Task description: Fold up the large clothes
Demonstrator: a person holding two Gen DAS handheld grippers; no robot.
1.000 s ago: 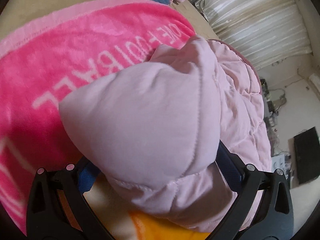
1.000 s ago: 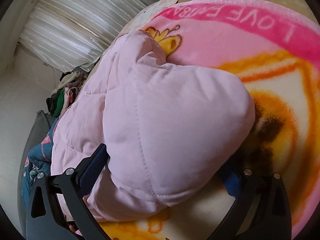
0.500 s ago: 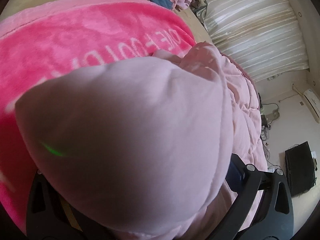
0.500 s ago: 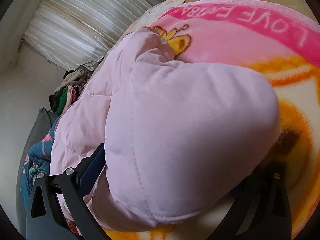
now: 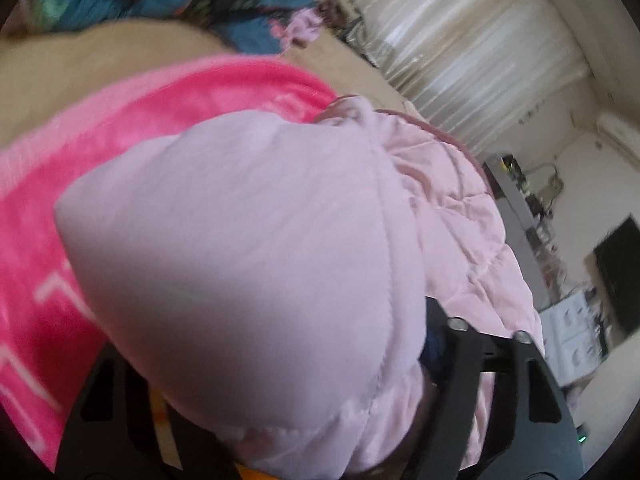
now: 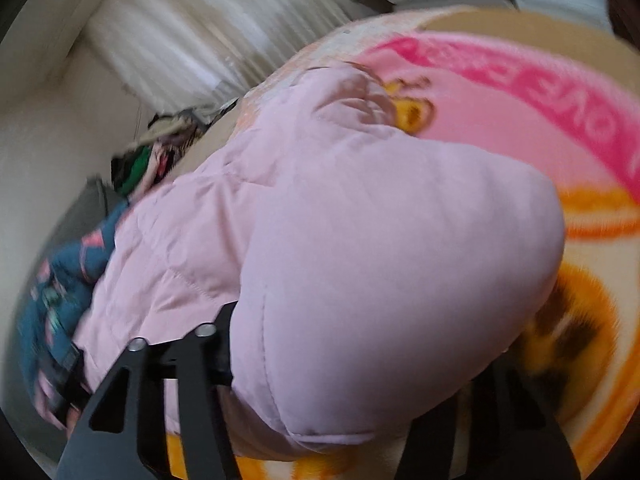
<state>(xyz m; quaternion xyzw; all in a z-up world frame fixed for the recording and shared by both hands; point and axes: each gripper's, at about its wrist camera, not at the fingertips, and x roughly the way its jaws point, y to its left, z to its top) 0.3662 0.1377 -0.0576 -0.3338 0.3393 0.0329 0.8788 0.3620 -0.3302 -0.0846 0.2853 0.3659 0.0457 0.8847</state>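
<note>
On the bed's pink blanket (image 5: 168, 112), a puffy, soft, light pink quilted jacket (image 5: 256, 240) fills both the left gripper (image 5: 280, 412) and right gripper (image 6: 352, 392), whose jaws have just closed on its padded hem, the best hold.

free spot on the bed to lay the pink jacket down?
Open blanket beyond the pink jacket, up to its hot-pink lettered border; likewise the hot-pink stretch in the left view. Crowded: the clothes pile along the bed's far edge.
</note>
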